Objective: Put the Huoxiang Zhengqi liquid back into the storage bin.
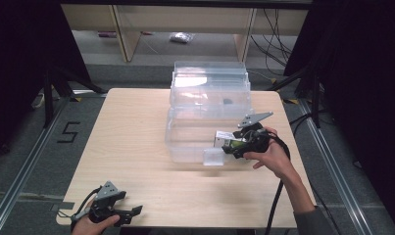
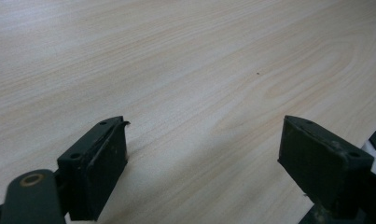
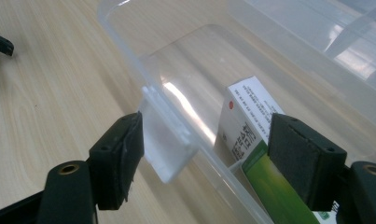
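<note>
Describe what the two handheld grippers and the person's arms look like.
Both the left gripper and right gripper are black, each with a grey three-cornered plate on top and two blocky black jaws with screw holes. A black cable trails from each. A grey sleeve covers the right arm.

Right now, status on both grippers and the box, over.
Left gripper open over bare table. Right gripper open at clear bin's front wall, straddling its latch tab. White-green box inside bin, not gripped. Nothing in the way.
</note>
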`<state>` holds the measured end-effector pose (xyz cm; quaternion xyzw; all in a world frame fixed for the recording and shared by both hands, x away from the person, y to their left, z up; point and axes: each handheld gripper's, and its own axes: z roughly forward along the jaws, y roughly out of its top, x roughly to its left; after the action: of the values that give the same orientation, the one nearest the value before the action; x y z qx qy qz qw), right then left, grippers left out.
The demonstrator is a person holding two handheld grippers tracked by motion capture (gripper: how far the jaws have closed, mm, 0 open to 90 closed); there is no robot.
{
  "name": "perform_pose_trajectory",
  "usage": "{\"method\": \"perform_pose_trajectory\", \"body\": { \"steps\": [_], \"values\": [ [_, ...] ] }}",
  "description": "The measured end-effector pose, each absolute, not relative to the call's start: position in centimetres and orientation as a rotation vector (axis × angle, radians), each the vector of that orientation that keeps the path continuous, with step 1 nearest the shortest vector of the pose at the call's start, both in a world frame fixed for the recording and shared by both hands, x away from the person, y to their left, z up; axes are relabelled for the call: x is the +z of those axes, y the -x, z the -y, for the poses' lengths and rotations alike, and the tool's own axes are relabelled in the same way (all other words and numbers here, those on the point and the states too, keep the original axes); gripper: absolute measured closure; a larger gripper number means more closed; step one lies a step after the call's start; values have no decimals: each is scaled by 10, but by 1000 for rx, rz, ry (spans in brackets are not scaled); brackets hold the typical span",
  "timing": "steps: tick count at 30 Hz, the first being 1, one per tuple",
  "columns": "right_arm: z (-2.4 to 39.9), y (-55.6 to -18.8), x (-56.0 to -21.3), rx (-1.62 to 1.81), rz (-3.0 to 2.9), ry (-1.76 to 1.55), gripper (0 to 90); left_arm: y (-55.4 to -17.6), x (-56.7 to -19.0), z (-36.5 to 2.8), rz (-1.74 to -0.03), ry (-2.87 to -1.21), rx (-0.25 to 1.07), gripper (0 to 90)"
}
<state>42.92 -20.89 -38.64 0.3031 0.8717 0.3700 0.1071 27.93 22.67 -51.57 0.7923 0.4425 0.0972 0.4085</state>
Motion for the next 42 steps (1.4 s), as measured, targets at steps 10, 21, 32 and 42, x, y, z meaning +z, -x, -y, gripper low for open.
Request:
{"method": "perform_pose_trajectory", "body": {
  "steps": [10,21,32,42],
  "values": [
    [210,-421,-390,1079,-2597,-868,283,-279,-515,-227,-1117,-2000,246,148],
    [206,-413,-392,1077,-2597,-873,287,-280,-516,-228,-1104,-2001,240,148],
    [204,-402,-398,1099,-2607,-871,277,-279,-516,-227,-1111,-2002,241,148],
    [194,-390,-405,1143,-2588,-858,274,-279,-515,-227,-1114,-2002,243,148]
  ]
}}
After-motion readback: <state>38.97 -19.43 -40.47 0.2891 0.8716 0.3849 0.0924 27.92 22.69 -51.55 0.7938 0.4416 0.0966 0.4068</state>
